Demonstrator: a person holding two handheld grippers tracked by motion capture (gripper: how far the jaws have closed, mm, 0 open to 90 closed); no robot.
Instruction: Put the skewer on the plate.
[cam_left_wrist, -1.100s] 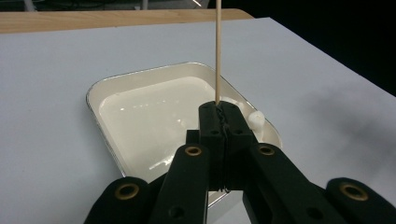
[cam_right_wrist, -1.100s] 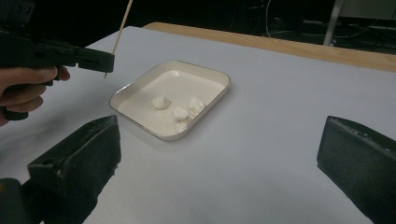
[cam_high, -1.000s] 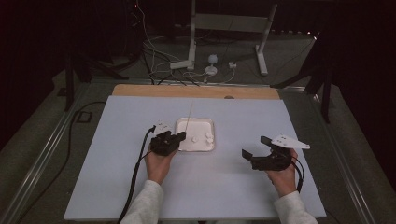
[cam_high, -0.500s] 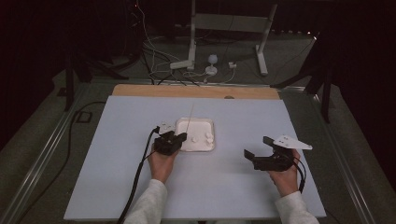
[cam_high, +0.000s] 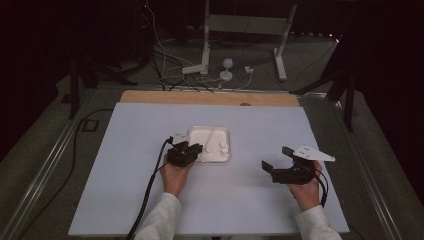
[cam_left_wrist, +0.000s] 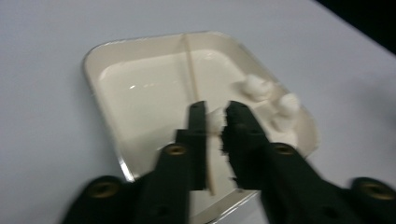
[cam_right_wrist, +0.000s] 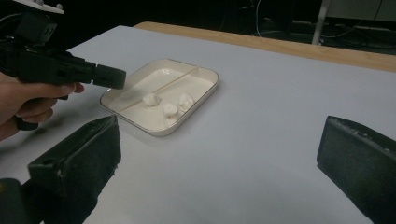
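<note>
Cotton balls (cam_left_wrist: 261, 88) lie at the right side of the cream tray (cam_left_wrist: 100, 53), mid-frame in the high view, with a thin wooden stick (cam_left_wrist: 190, 65) running across it. The left gripper (cam_left_wrist: 215, 119) has just been opening, a white ball loose between its jaws; it could cling to a pad or roll. The right gripper (cam_right_wrist: 219, 154) waits wide open, empty. No legible writing.

Left tongs (cam_high: 196, 148) just opening, slightly parted; right tongs (cam_high: 275, 158) wide open.
</note>
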